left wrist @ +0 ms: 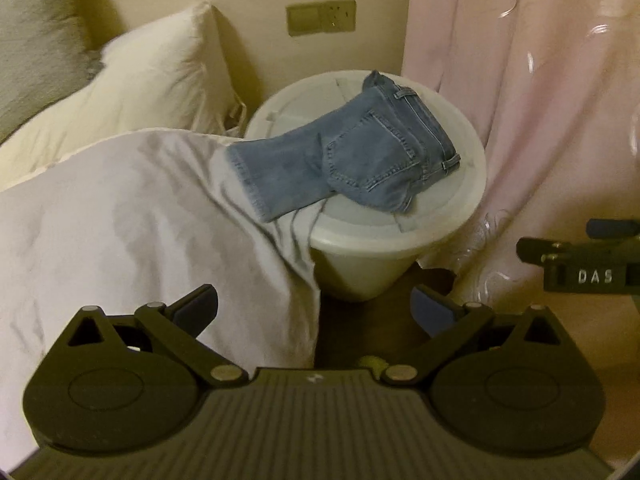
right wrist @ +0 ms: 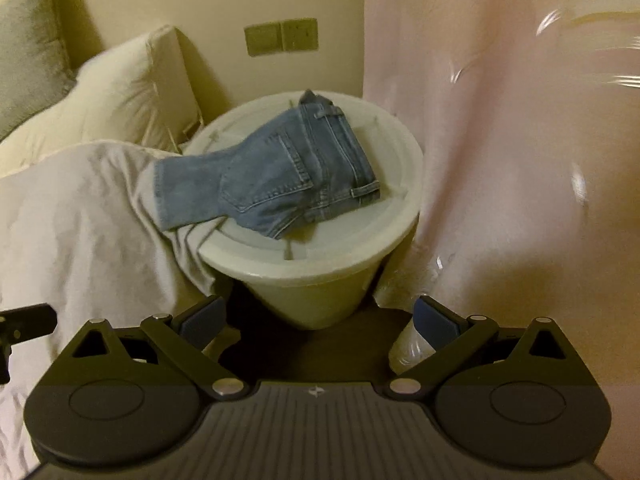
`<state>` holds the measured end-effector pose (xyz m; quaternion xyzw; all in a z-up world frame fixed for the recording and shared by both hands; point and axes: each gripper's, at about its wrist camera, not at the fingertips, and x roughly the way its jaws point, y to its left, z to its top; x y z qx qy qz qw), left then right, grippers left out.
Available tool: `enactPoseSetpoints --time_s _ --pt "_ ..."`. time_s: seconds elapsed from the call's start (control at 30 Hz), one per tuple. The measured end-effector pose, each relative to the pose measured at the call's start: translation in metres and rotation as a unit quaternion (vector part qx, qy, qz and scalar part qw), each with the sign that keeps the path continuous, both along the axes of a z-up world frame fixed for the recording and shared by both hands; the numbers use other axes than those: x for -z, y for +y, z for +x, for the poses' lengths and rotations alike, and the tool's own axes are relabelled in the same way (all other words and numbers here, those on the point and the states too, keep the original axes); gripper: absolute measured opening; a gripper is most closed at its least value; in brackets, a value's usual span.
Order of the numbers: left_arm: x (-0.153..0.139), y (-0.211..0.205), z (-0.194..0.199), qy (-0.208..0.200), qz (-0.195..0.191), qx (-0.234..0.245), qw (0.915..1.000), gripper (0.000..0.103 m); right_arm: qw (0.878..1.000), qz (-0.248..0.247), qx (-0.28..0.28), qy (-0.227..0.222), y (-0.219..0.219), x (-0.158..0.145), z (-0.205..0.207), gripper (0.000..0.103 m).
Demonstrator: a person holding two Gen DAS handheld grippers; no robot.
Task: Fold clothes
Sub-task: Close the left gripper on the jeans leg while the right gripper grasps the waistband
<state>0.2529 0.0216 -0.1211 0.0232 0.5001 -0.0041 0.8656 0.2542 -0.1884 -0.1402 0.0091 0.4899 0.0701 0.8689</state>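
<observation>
bin (left wrist: 400, 236): white, round — folded denim shorts (left wrist: 360, 160) lie on its lid, one leg hanging onto the bedsheet (left wrist: 140, 208)
beside bin: pillow (left wrist: 152, 76), pink curtain (left wrist: 540, 100)
left gripper (left wrist: 314, 312): wide, empty
right gripper (right wrist: 318, 320): wide, empty — both short of bin

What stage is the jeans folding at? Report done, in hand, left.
Done: the denim jeans look folded into a compact bundle on the white round bin lid, one end overhanging onto the grey bedsheet.
In hand: nothing; the left hand-held gripper and right hand-held gripper are both open and empty.
Left: no other unfolded garment is visible.
</observation>
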Motion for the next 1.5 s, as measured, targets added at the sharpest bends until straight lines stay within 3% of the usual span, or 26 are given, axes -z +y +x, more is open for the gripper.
enactPoseSetpoints --time_s 0.33,0.57,0.63,0.8,0.97,1.17,1.27,1.33,1.37,1.4,1.5 --pt "0.056 -0.014 0.136 0.043 -0.032 0.002 0.9985 0.093 0.993 0.058 0.046 0.088 -0.030 0.058 0.116 0.103" --pt "0.107 0.000 0.196 0.078 -0.074 -0.025 0.9939 0.093 0.976 0.144 0.099 0.130 -0.042 0.110 0.181 0.103" --pt "0.122 0.005 0.209 0.083 -0.083 -0.037 0.9923 0.094 0.966 0.180 0.127 0.136 -0.048 0.124 0.194 0.103" --pt "0.144 0.036 0.234 0.078 -0.075 -0.083 0.9906 0.097 0.926 0.279 0.208 0.150 -0.063 0.162 0.221 0.103" --pt "0.167 0.084 0.246 0.084 -0.075 -0.148 0.9826 0.099 0.891 0.329 0.269 0.162 -0.071 0.193 0.235 0.103" --pt "0.201 0.110 0.257 0.098 -0.098 -0.190 0.9719 0.101 0.871 0.363 0.286 0.169 -0.067 0.215 0.250 0.103" --pt "0.201 0.107 0.263 0.088 -0.108 -0.177 0.9743 0.092 0.864 0.383 0.282 0.161 -0.062 0.219 0.257 0.103" --pt "0.198 0.101 0.265 0.078 -0.097 -0.159 0.9795 0.084 0.874 0.372 0.274 0.151 -0.058 0.215 0.259 0.101" --pt "0.198 0.102 0.265 0.076 -0.093 -0.157 0.9803 0.076 0.881 0.363 0.267 0.144 -0.055 0.212 0.258 0.095" --pt "0.197 0.105 0.262 0.073 -0.086 -0.158 0.9810 0.053 0.887 0.354 0.262 0.138 -0.055 0.208 0.256 0.088" --pt "0.189 0.113 0.250 0.055 -0.080 -0.159 0.9826 0.032 0.903 0.329 0.248 0.120 -0.055 0.196 0.249 0.072"
